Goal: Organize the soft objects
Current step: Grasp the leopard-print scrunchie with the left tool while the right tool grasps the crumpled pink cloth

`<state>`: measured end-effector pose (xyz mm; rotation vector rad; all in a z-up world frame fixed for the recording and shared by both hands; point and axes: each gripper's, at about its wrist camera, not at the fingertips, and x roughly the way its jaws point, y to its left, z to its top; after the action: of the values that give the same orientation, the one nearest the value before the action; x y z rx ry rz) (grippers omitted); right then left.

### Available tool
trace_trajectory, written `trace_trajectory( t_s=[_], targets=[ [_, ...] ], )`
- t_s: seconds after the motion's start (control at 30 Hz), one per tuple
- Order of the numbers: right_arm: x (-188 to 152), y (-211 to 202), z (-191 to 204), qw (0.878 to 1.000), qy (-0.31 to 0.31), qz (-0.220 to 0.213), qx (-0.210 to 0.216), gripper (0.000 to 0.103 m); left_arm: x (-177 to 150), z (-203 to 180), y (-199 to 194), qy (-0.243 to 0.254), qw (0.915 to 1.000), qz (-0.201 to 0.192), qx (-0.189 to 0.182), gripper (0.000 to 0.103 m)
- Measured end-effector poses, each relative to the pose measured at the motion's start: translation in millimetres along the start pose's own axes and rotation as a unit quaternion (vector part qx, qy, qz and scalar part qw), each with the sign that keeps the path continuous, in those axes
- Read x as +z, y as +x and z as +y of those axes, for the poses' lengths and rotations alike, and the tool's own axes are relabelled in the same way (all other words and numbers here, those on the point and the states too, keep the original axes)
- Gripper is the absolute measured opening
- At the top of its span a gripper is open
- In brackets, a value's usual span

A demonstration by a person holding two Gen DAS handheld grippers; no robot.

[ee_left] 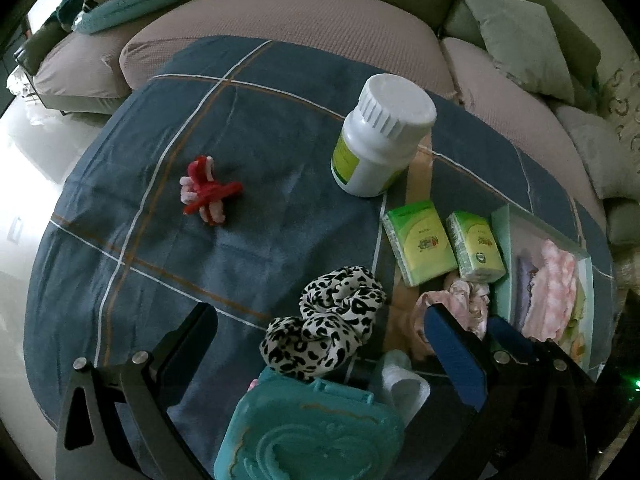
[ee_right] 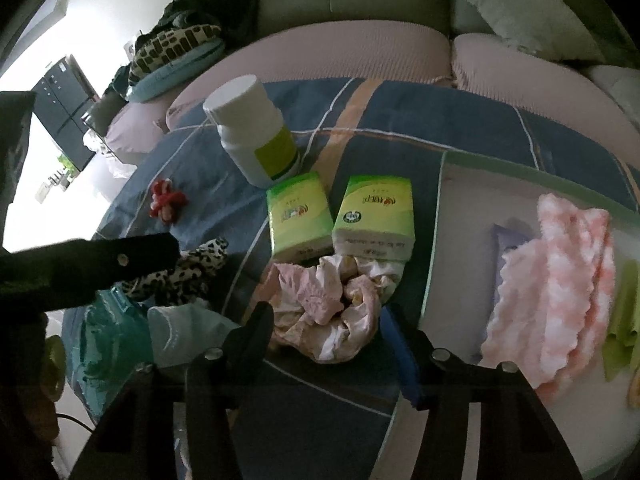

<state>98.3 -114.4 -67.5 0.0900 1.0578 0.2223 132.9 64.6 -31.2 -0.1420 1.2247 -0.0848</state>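
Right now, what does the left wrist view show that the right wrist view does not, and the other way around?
Only the left wrist view shows the whole leopard scrunchie and the teal case's lid. Only the right wrist view shows the whole pink crumpled cloth and a dark cabinet. Both show the white bottle, two green tissue packs and the tray.

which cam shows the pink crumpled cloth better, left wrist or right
Right wrist: the pink crumpled cloth lies whole and central, just ahead of the open right gripper. In the left wrist view it sits near the right side, partly hidden behind a blue gripper finger.
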Motion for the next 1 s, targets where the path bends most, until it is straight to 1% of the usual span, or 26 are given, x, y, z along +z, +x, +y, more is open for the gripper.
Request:
trace_trajectory(
  t_s=[0.07,0.2,0.37,0.57,0.63,0.73,0.77,0.83,0.87,0.93,1.0],
  targets=[
    [0,4,1,1.0,0.0,0.007,0.001,0.055,0,0,2,0.003,1.0,0.003,0.008,0.103],
    [-2,11,2,1.0,0.001,0.017,-0.004,0.053,1,-1,2,0.005,0.9999,0.003,0.01,0.103],
    [-2,15,1,1.0,0.003,0.017,-0.005,0.053,1,-4,2,0.011,0.9998,0.004,0.013,0.103],
    [-2,20,9,0.999,-0.016,0.016,-0.027,0.052,1,-4,3,0.013,0.9998,0.005,0.016,0.103],
    [-3,23,12,0.999,-0.02,0.022,-0.03,0.045,1,-5,4,0.013,0.9997,0.007,0.019,0.103],
    [-5,24,14,0.999,-0.026,0.021,-0.041,0.04,2,-5,4,0.017,0.9996,0.007,0.022,0.103],
    [-5,23,13,0.999,-0.025,0.019,-0.038,0.038,2,-6,4,0.018,0.9996,0.006,0.021,0.103],
    [-5,22,11,0.999,-0.021,0.015,-0.033,0.031,2,-6,5,0.02,0.9996,0.006,0.022,0.103],
    [-5,21,10,0.999,-0.02,0.014,-0.031,0.029,1,-6,5,0.021,0.9995,0.006,0.022,0.103],
    [-4,20,9,0.999,-0.02,0.01,-0.028,0.022,1,-7,6,0.024,0.9994,0.006,0.023,0.101],
    [-4,18,8,0.999,-0.02,0.005,-0.026,0.019,1,-8,5,0.026,0.9994,0.004,0.021,0.099]
  ],
)
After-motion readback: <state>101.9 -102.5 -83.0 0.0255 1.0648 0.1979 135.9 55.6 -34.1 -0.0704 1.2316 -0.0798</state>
